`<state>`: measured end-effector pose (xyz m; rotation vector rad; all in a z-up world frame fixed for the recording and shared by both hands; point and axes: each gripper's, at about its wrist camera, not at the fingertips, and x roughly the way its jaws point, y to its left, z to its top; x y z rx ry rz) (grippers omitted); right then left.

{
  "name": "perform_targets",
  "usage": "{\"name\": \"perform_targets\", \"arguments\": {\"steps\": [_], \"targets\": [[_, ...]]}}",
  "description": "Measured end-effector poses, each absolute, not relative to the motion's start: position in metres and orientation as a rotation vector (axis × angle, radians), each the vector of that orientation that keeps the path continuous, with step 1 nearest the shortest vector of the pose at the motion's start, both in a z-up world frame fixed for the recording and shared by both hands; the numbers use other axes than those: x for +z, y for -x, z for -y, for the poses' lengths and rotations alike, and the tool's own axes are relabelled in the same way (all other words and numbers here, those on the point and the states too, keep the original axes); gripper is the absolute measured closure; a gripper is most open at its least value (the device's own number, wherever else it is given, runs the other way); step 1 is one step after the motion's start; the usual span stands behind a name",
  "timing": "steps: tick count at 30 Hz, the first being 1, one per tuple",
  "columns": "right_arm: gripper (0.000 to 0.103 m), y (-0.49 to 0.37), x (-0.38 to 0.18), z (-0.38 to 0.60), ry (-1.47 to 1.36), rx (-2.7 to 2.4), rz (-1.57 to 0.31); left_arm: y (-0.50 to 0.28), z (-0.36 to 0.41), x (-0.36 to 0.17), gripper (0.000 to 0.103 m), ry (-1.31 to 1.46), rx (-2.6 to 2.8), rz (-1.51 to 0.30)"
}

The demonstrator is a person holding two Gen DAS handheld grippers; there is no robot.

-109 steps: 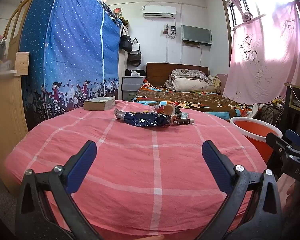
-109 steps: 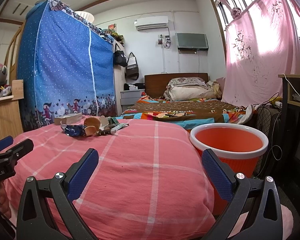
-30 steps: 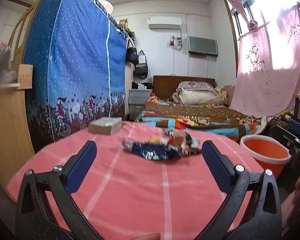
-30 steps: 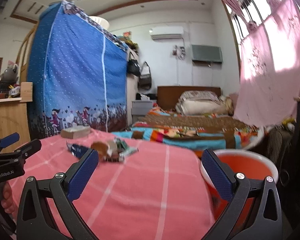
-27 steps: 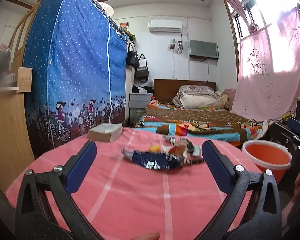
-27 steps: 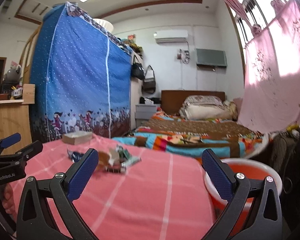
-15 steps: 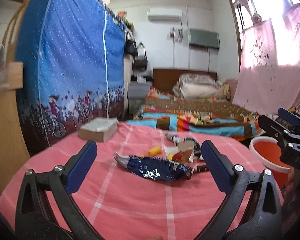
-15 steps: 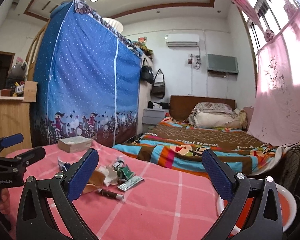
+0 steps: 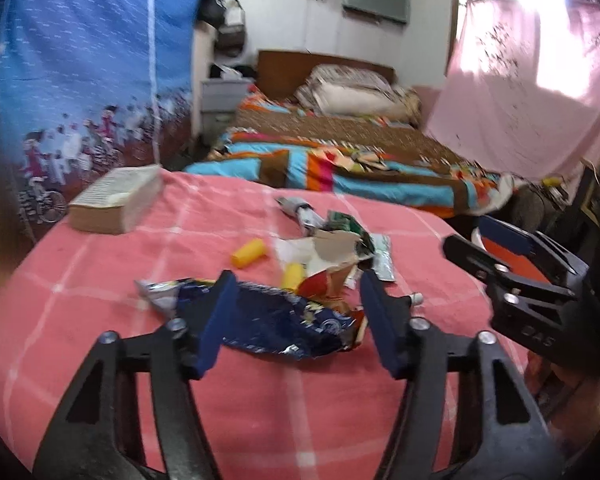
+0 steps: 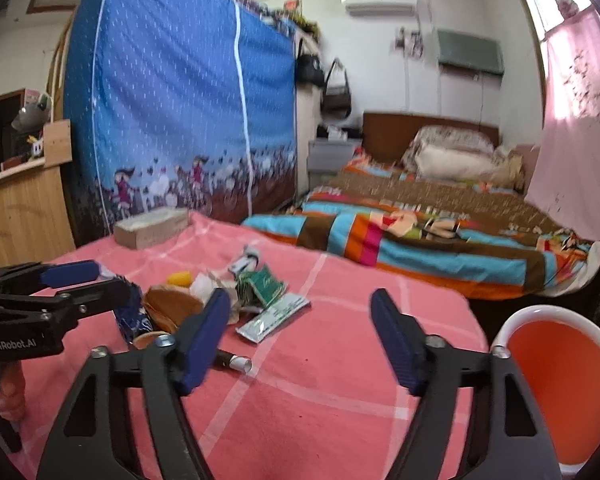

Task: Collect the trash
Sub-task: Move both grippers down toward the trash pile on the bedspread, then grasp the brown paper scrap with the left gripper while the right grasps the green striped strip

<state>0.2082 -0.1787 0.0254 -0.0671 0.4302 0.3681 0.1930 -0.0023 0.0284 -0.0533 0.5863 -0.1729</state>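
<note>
Both tools nearer trash; bucket interior [image 10: 556,392] right-view only.

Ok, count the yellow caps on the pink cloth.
2: one cap lies alone, toward the book; the other cap sits against the torn wrappers. More may be hidden under the pile.

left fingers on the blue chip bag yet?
Cannot tell. In the left wrist view the closing left gripper brackets the blue chip bag, with its fingers overlapping the bag's ends, but blur hides contact or a gap.
</note>
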Motion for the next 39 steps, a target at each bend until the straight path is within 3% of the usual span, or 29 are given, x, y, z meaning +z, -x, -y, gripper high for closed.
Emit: {"name": "perform_targets", "arguments": {"steps": [5, 7, 10, 25, 30, 39], "targets": [[0.051, -0.230, 0.018, 0.173, 0.071, 0.380, -0.520, -0.215, 0.008, 0.024, 0.060, 0.041, -0.233, -0.654], [0.053, -0.233, 0.017, 0.171, 0.071, 0.387, -0.536, -0.222, 0.011, 0.022, 0.075, 0.039, -0.257, -0.682], [0.057, -0.239, 0.013, 0.167, 0.073, 0.399, -0.568, -0.226, 0.011, 0.019, 0.082, 0.032, -0.248, -0.707], [0.066, -0.263, -0.006, 0.131, 0.170, 0.387, -0.720, -0.230, -0.023, 0.010, 0.085, 0.225, -0.222, -0.728], [0.091, -0.261, -0.006, 0.135, 0.160, 0.400, -0.719, -0.229, -0.021, 0.011, 0.086, 0.231, -0.228, -0.721], [0.099, -0.249, 0.000, 0.152, 0.090, 0.425, -0.655, -0.220, -0.011, 0.020, 0.087, 0.215, -0.238, -0.671]]}}
